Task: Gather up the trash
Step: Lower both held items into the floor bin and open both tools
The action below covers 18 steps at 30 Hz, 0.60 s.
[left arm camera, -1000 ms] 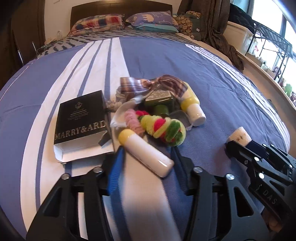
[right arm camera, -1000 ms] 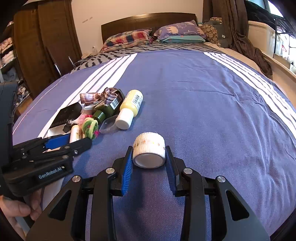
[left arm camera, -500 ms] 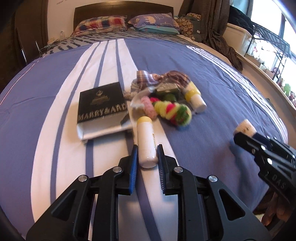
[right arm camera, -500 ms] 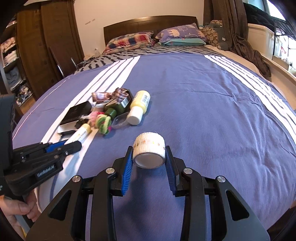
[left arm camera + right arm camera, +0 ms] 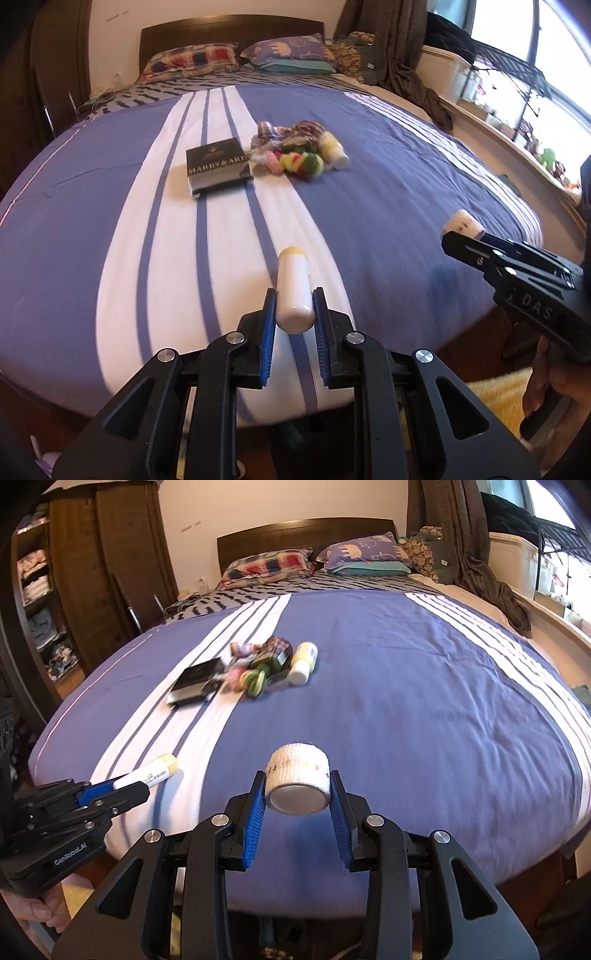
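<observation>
Your left tool grips a white tube with a yellow cap by its rounded base end, both blue pads pressed against its sides; the tube points forward along the fingers, its cap end out in front, held above the near end of the bed; in the right wrist view the same tube projects from the left tool at the lower left; your right tool is clamped on a white tape roll, one pad on each side of its curved face, the open core toward the camera; the roll is held above the blue bedspread near the foot of the bed; in the left wrist view the roll shows at the tip of the right tool, which sits at the right edge with part of your hand beneath it; the remaining items lie well apart from both tools, farther up the bed; a black box lies on the white stripes; just beside it is a cluster consisting of a multicoloured fuzzy piece, a yellow bottle with a white cap and a plaid ribbon; pillows lie against the dark headboard; a wooden wardrobe stands to the left of the bed
</observation>
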Tool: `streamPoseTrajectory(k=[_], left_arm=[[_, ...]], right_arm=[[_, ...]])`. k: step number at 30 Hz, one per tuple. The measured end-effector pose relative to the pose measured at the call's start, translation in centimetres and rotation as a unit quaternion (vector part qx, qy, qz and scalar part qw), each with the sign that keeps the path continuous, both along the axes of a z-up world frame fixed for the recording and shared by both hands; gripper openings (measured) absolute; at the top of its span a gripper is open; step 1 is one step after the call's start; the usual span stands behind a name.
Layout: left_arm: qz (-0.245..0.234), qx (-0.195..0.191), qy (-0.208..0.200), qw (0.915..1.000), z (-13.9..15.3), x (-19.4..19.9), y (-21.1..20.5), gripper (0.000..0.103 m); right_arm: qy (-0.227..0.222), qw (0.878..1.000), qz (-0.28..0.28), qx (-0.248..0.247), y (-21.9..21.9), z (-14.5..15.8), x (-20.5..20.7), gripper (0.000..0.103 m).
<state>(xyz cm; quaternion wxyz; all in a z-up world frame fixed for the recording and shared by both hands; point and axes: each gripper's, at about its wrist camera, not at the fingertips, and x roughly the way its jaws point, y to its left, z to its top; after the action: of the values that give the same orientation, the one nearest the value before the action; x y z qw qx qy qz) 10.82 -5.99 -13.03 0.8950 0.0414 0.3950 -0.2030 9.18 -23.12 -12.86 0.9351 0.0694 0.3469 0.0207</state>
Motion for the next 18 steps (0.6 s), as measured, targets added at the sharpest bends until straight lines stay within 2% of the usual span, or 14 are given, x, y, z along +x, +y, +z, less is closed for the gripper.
streamPoseTrajectory(k=[9,13,18], left_arm=[[-0.02,0.002,0.026,0.9995,-2.3,-6.6,1.6,0.018],[-0.03,0.01,0.055,0.998,-4.7,-8.8,1.9,0.018],[-0.03,0.02,0.1,0.9943,-8.3,-9.8,1.9,0.018]], right_arm=[[0.026,1.0,0.015,0.005,1.5,-2.7,-5.7,0.034],[0.046,0.999,0.02,0.013,2.1,-4.3,-7.2,0.034],[0.087,0.996,0.027,0.02,3.0,-7.8,-8.6,0.034]])
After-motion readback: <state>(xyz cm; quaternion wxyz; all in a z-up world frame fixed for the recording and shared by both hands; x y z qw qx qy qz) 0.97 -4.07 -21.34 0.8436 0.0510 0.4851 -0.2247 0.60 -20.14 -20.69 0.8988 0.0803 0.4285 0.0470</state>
